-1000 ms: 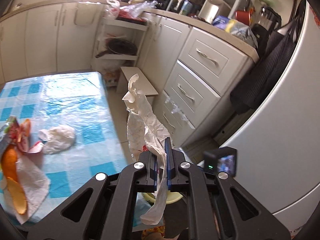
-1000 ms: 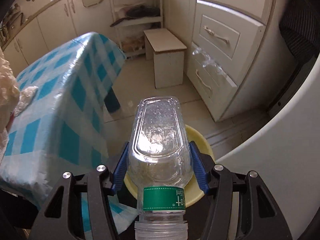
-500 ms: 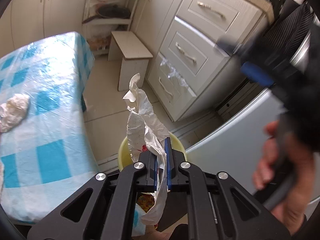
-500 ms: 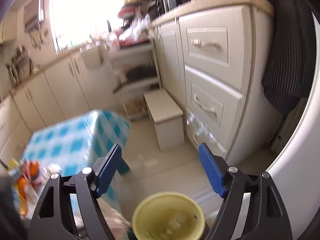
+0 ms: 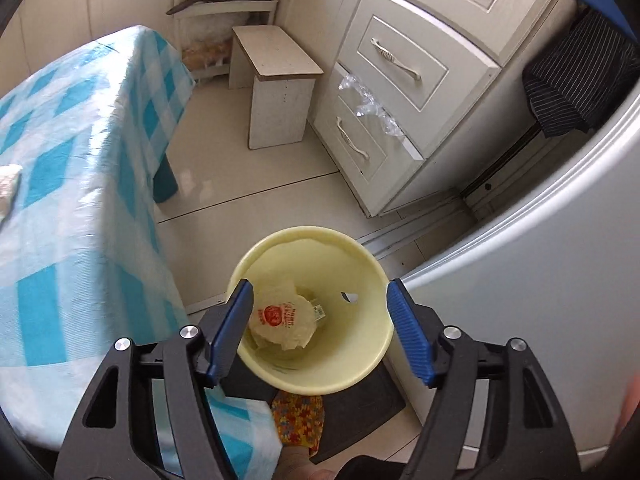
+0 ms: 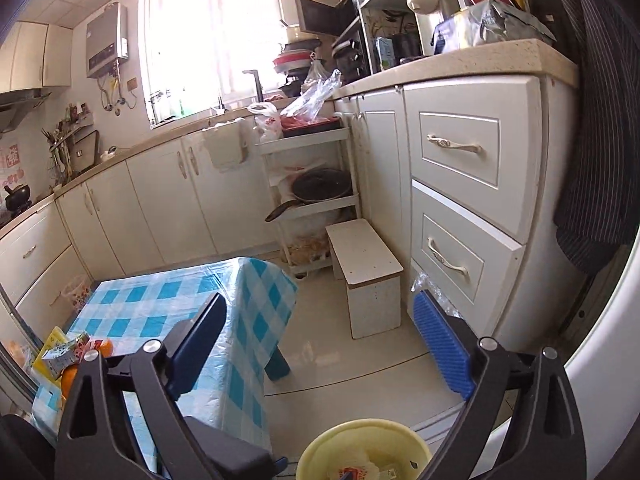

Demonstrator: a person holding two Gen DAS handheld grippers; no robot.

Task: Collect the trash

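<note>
Left wrist: wrapper point(image 5: 285, 322) now binned.

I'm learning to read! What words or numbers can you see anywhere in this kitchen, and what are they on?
Crumpled wrapper in the yellow bin: red round logo with red print, too blurred to read.
Red poster on the far wall: large characters, cut off, unreadable.
Small carton on the checked tablecloth: print too small to read.
White bag on the shelf: red mark, unreadable.
Nothing else carries readable text.
</note>
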